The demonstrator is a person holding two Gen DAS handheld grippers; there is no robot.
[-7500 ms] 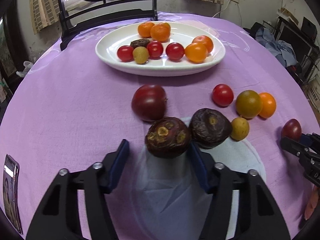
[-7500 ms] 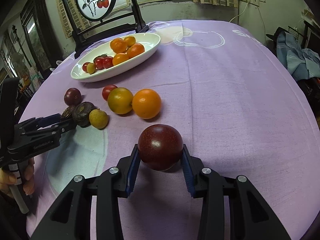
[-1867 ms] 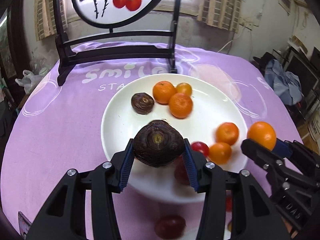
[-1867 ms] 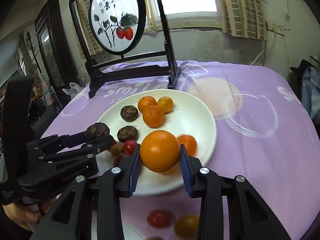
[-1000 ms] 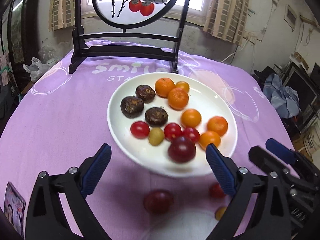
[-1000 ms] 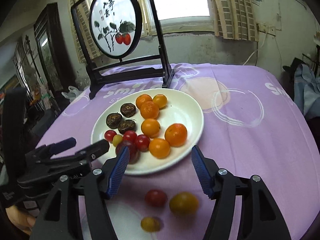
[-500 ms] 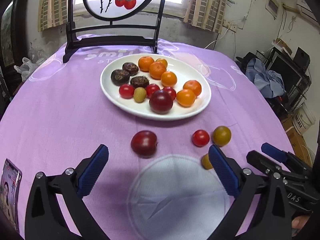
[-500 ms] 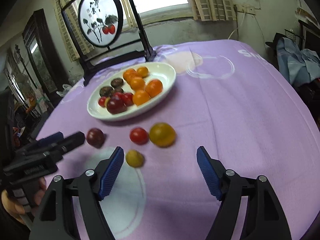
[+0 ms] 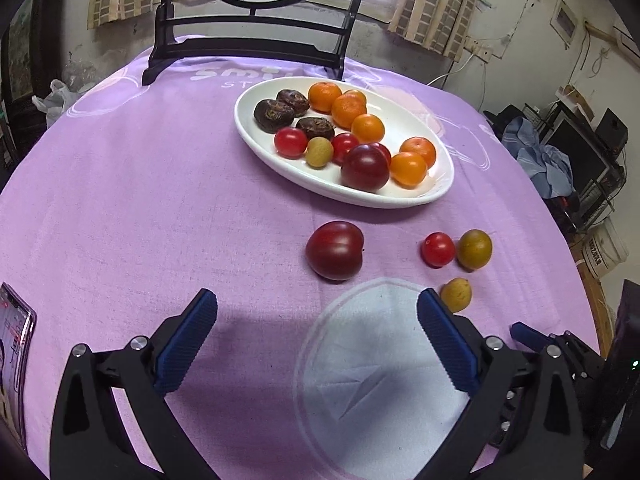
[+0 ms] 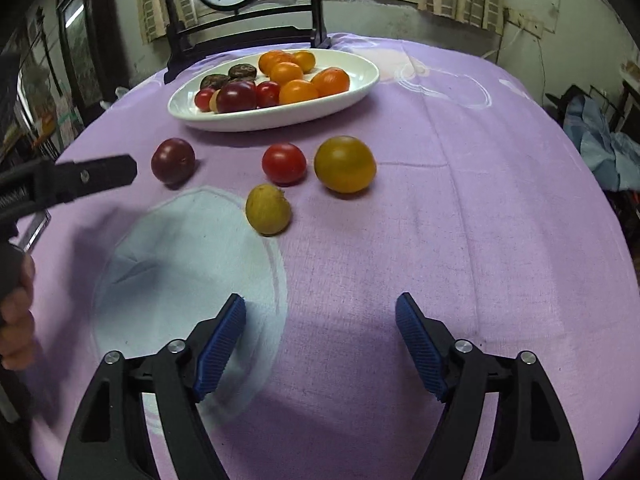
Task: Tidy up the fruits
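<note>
A white oval plate (image 9: 440,192) (image 10: 360,80) at the back of the purple table holds oranges, dark passion fruits, red tomatoes and a dark plum. Loose on the cloth lie a dark red plum (image 9: 335,250) (image 10: 173,160), a red tomato (image 9: 438,249) (image 10: 283,163), a green-orange fruit (image 9: 474,249) (image 10: 345,164) and a small yellow fruit (image 9: 456,294) (image 10: 267,209). My left gripper (image 9: 316,336) is open and empty, just short of the plum. My right gripper (image 10: 320,344) is empty too, its jaws still opening, nearer me than the yellow fruit.
A black wooden stand with a round painted panel (image 9: 248,46) (image 10: 244,28) rises behind the plate. A phone (image 9: 14,344) lies at the table's left edge. A pale round print (image 10: 188,280) marks the cloth. Clutter (image 9: 560,152) stands off to the right.
Both grippers let their fruits go onto the plate, then drew back and sank toward the loose fruits. The right jaws have spread wider.
</note>
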